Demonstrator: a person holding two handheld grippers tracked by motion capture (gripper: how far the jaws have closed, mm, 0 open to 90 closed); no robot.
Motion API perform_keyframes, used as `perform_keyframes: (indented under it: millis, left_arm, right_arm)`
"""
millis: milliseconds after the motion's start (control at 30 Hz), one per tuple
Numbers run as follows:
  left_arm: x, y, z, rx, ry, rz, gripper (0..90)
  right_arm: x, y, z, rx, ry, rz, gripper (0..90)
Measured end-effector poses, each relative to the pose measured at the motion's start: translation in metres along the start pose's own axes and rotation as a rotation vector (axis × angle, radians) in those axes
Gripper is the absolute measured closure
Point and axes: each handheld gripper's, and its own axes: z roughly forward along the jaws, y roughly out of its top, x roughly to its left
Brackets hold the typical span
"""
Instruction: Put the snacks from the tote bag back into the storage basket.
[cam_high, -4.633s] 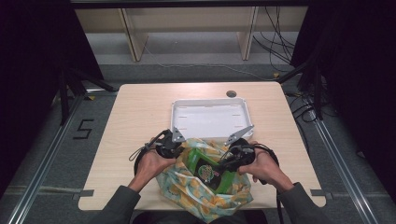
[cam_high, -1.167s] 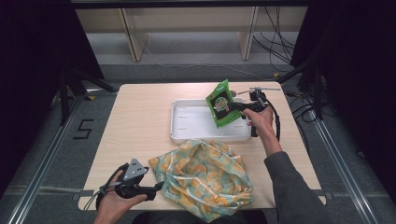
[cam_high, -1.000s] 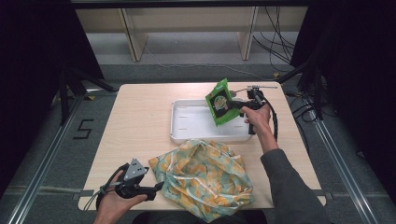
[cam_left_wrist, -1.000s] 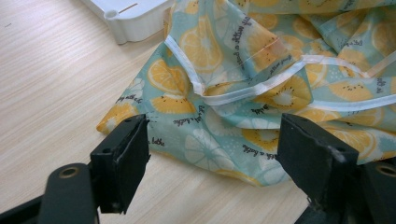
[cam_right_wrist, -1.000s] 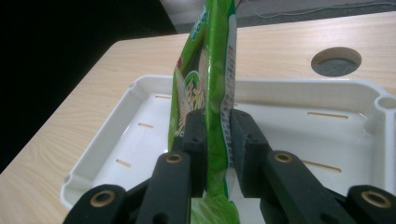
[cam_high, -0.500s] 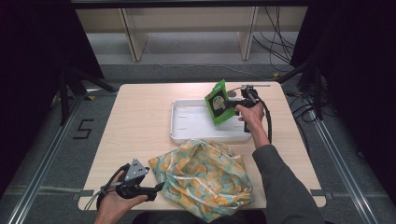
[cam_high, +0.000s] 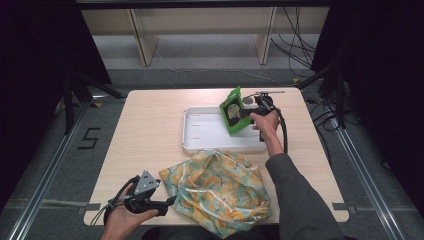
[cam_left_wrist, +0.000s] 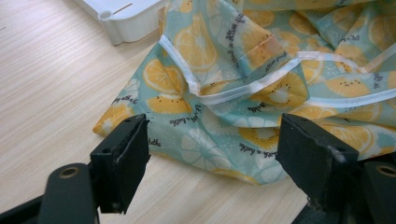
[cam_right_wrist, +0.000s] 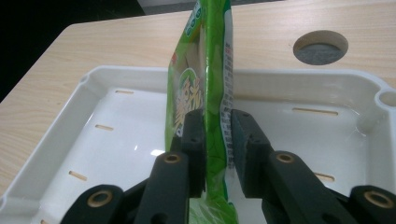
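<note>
Lowered since earlier: green packet (cam_high: 234, 111) | upright, glossy, over white tray (cam_high: 205, 136)

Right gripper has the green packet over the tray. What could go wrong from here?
1. The right gripper has just been opening, the packet between its fingers on edge; it may tip or fall crooked into the tray.
2. In the high view the packet sits near the tray's far right corner; it could catch the rim.
3. The left gripper is open beside the bag, so nothing holds the bag.
</note>
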Motion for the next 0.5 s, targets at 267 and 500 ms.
perform_keyframes:
  millis: [267,500]
  left_arm:
    - [0.0,0.001,0.0,0.004,-0.003,0.024,26.0]
    - [-0.001,0.001,0.0,0.008,-0.005,0.034,26.7]
  right_arm:
    - [-0.005,-0.001,0.002,0.006,-0.053,-0.029,77.4]
    - [-0.009,-0.001,0.003,0.006,-0.045,-0.047,79.9]
